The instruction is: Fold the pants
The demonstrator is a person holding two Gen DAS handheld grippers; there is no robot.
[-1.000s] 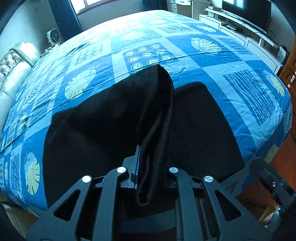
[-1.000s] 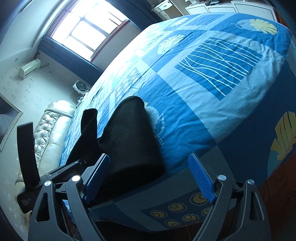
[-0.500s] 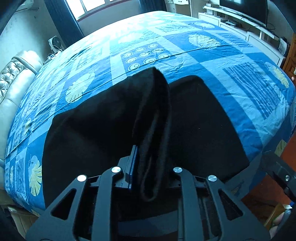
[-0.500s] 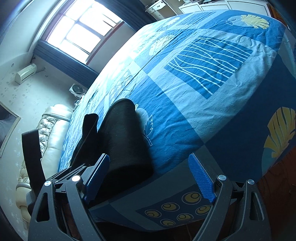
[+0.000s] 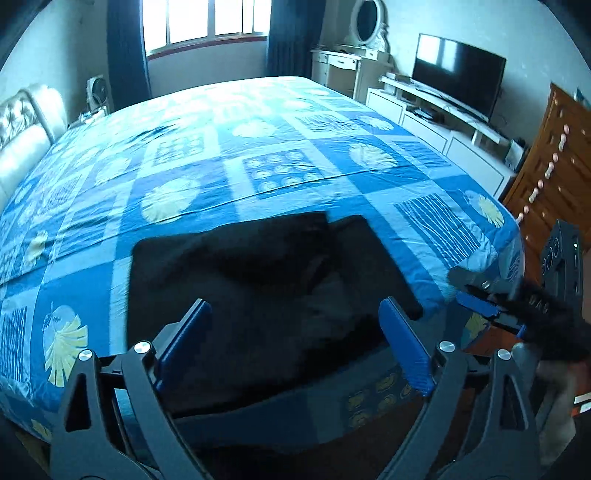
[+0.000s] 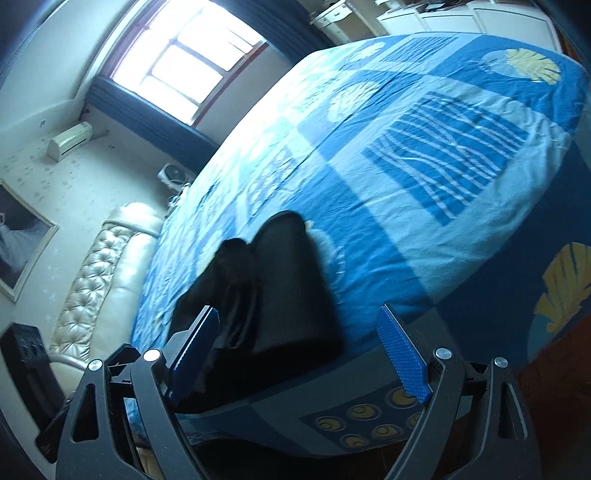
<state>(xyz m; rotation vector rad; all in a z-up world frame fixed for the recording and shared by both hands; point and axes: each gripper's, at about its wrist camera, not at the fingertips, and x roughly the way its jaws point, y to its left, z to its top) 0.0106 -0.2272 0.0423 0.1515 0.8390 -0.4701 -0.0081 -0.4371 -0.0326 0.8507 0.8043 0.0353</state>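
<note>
Pants (image 5: 266,295), black, folded: lying on bed (image 5: 258,155) near its front edge. Left gripper (image 5: 293,345): jaws wide, empty, pants beyond and between them. Right gripper (image 6: 301,354): jaws wide, empty, pants beyond left jaw.

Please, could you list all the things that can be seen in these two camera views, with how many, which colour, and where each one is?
pants: 1, black, lying on the near part of the bed
bed cover: 1, blue with pale leaf and line patterns, over the whole bed
headboard: 1, cream, padded, at the left end of the bed
window: 1, bright, far wall, with dark blue curtains
television: 1, black, on a white cabinet at the right
mirror: 1, oval, above a white dresser
left gripper: 1, black with blue pads, open over the pants
right gripper: 1, black with blue pads, open
</note>
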